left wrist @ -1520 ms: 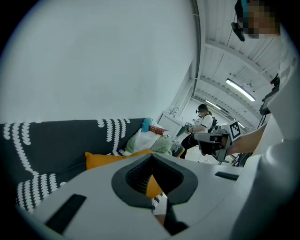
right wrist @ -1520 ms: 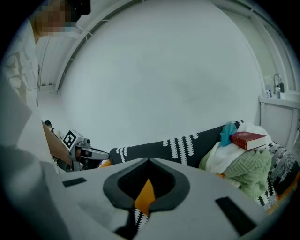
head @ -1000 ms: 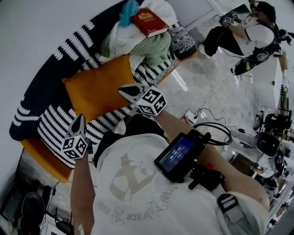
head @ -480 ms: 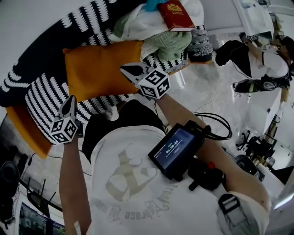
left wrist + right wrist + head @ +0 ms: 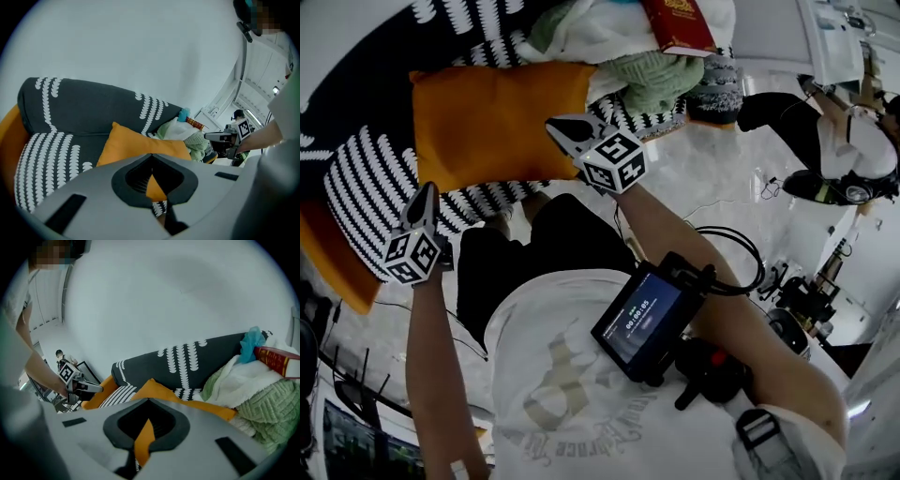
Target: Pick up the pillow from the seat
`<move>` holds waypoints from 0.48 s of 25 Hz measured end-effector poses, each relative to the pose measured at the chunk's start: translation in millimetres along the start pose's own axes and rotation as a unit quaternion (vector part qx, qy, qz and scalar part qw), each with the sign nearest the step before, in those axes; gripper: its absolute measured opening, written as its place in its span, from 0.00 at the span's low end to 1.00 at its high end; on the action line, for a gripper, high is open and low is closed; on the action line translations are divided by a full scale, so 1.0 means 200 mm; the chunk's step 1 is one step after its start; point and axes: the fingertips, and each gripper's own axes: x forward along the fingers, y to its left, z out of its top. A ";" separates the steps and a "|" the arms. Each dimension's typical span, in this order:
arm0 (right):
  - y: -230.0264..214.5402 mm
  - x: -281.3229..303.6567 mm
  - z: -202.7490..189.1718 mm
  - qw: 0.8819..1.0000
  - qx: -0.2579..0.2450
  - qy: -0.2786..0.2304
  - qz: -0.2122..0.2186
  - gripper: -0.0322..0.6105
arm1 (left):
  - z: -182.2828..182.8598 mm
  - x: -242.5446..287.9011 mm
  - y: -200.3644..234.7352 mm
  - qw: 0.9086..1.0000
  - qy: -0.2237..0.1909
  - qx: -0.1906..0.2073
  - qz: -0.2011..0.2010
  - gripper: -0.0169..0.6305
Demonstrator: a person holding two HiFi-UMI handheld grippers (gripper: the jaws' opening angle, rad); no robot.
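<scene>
An orange pillow (image 5: 492, 117) lies on the black-and-white patterned sofa seat (image 5: 366, 192), leaning toward the dark backrest (image 5: 93, 108). My left gripper (image 5: 423, 190) hovers at the seat's front edge, just below the pillow's left corner, shut with nothing in it. My right gripper (image 5: 555, 124) points at the pillow's lower right edge, close to it, also shut and empty. In the left gripper view the pillow (image 5: 136, 143) lies beyond the closed tips (image 5: 151, 154). In the right gripper view the pillow (image 5: 157, 389) sits right behind the closed tips (image 5: 149, 400).
A pile of white and green clothes (image 5: 647, 75) with a red book (image 5: 680, 23) on top crowds the sofa to the right of the pillow. A person (image 5: 834, 141) sits on the pale floor at the far right. Cables (image 5: 731, 253) lie on the floor.
The pillow has grown larger in the head view and both grippers have come closer to its lower edge. Their jaws stay shut.
</scene>
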 end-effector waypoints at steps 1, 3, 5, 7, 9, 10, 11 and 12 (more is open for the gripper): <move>-0.03 0.02 -0.04 1.000 0.004 0.002 -0.003 0.07 | -0.02 0.04 0.01 1.000 0.003 0.000 -0.002 0.04; -0.04 0.04 -0.10 1.000 0.014 0.009 -0.005 0.07 | -0.06 0.08 0.00 1.000 0.010 -0.002 -0.005 0.04; -0.04 0.05 -0.14 1.000 0.020 0.015 -0.006 0.07 | -0.09 0.10 -0.01 1.000 0.019 -0.001 -0.010 0.04; -0.04 0.07 -0.17 1.000 0.022 0.020 -0.009 0.07 | -0.10 0.13 0.00 1.000 0.023 0.000 -0.017 0.04; -0.06 0.09 -0.19 0.999 0.021 0.024 -0.015 0.07 | -0.10 0.15 0.02 1.000 0.021 -0.002 -0.016 0.04; -0.07 0.09 -0.19 0.999 0.020 0.026 -0.018 0.07 | -0.10 0.15 0.03 1.000 0.019 -0.005 -0.013 0.04; -0.08 0.09 -0.20 0.999 0.020 0.028 -0.022 0.07 | -0.10 0.15 0.04 1.000 0.018 -0.009 -0.009 0.04; -0.09 0.08 -0.20 0.999 0.021 0.030 -0.025 0.07 | -0.10 0.15 0.06 1.000 0.017 -0.013 -0.005 0.04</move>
